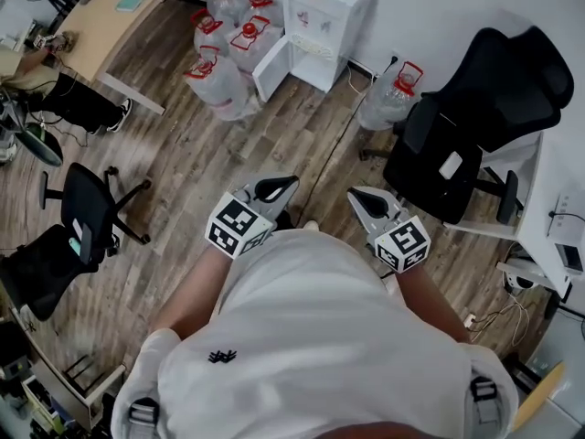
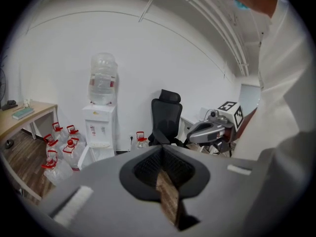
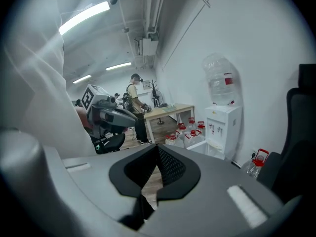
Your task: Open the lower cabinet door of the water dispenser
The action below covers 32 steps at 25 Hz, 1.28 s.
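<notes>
White floor-standing water dispenser (image 1: 324, 12) standing by wall, well apart from both grippers. Its white lower cabinet door (image 1: 272, 68) hanging open beside clear red-capped water jugs (image 1: 219, 80). Left gripper (image 1: 279, 187) and right gripper (image 1: 364, 198) hovering over brown wood-plank floor (image 1: 228, 163), jaws of both pressing together, gripping nothing.

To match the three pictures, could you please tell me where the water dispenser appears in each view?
Head view: the water dispenser stands at the top, just right of centre.
Left gripper view: the water dispenser is left of centre, against the wall.
Right gripper view: the water dispenser is right of centre, against the wall.
Shared landmark: the red-capped water jugs on the floor beside it.
</notes>
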Tool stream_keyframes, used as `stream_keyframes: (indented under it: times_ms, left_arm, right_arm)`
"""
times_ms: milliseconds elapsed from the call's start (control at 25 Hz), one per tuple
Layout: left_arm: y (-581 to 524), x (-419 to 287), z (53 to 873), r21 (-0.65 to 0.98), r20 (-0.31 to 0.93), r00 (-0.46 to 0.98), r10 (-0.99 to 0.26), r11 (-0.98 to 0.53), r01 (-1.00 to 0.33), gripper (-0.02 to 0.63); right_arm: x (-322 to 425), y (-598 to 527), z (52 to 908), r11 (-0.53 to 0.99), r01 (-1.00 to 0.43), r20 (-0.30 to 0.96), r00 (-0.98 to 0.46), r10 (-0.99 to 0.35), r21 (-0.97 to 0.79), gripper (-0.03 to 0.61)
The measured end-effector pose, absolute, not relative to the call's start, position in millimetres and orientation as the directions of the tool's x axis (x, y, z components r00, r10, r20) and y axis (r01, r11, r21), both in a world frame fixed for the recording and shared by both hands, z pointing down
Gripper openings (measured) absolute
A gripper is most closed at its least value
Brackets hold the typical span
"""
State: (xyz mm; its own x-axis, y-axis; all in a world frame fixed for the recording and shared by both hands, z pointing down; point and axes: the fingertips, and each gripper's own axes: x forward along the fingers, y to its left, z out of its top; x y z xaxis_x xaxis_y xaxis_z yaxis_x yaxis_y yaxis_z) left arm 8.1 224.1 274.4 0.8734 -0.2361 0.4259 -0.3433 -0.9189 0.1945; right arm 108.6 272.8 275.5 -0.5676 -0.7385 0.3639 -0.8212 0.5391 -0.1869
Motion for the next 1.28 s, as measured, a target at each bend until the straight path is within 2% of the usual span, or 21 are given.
stream_keyframes:
  times_ms: [240, 680, 1280]
  left_arm:
    - [259, 16, 281, 0.163, 0.474, 0.86, -0.189, -0.941, -0.297, 0.055]
    - [271, 32, 274, 0.14, 0.494, 0.851, -0.182, -0.949, -0.284, 0.055]
    - [233, 12, 276, 0.147, 0.498, 0.841, -0.212, -0.935, -0.322, 0.055]
  right_arm:
    - [118, 298, 272, 0.544, -0.816, 0.338, -0.576, -0.744, -0.195, 0.002]
    - [122, 309, 269, 0.551, -0.809, 0.307, -0.587, -0.749, -0.204, 0.002]
    - [105, 270, 270, 0.576, -0.792, 0.295, -0.611, -0.735, -0.203, 0.002]
